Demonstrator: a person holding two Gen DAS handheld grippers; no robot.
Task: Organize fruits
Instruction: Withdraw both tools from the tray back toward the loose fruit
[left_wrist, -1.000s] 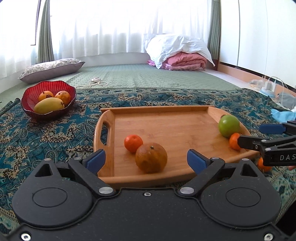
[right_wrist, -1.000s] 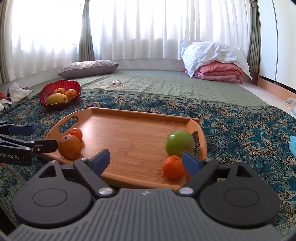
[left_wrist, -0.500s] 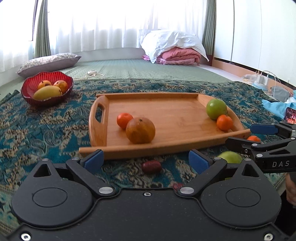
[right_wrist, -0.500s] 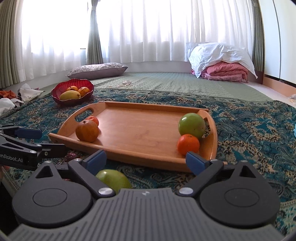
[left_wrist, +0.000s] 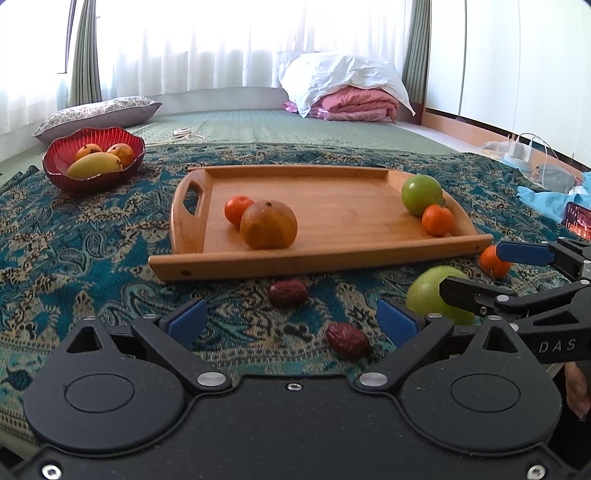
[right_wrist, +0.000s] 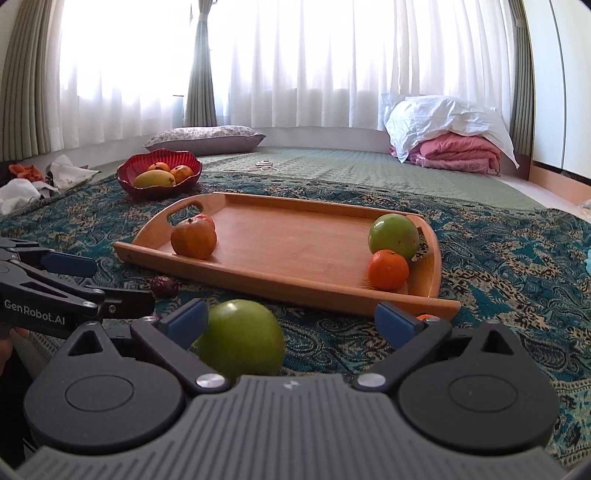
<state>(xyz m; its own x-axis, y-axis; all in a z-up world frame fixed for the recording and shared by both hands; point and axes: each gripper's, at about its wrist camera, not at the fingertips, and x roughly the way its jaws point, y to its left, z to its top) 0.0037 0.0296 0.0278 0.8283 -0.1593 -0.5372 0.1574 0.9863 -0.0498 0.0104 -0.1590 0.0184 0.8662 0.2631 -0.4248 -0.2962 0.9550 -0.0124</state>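
Our right gripper (right_wrist: 288, 319) has its jaws spread wide and holds nothing; a loose green apple (right_wrist: 242, 341) lies on the cloth between its fingers, close to the left pad. Our left gripper (left_wrist: 291, 319) also has its jaws spread and empty, and two dark red dates (left_wrist: 287, 292) (left_wrist: 348, 344) lie on the cloth just in front of it, the nearer one between the fingers. To the far right of the apple, a small tangerine (left_wrist: 493, 261) rests on the cloth near the corner of the wooden tray (left_wrist: 332, 260).

On the tray we see a large orange (left_wrist: 269, 229) touching a small one at the left end, and a green apple (left_wrist: 422, 194) touching a tangerine at the right end. Far left stands a red bowl (left_wrist: 92, 181) with a mango and other fruit.

We judge that the step in hand is collecting the loose fruits in front of the tray. The next move calls for centring the right gripper on the apple, lowering it a little, and closing gently, because the round fruit can roll away.
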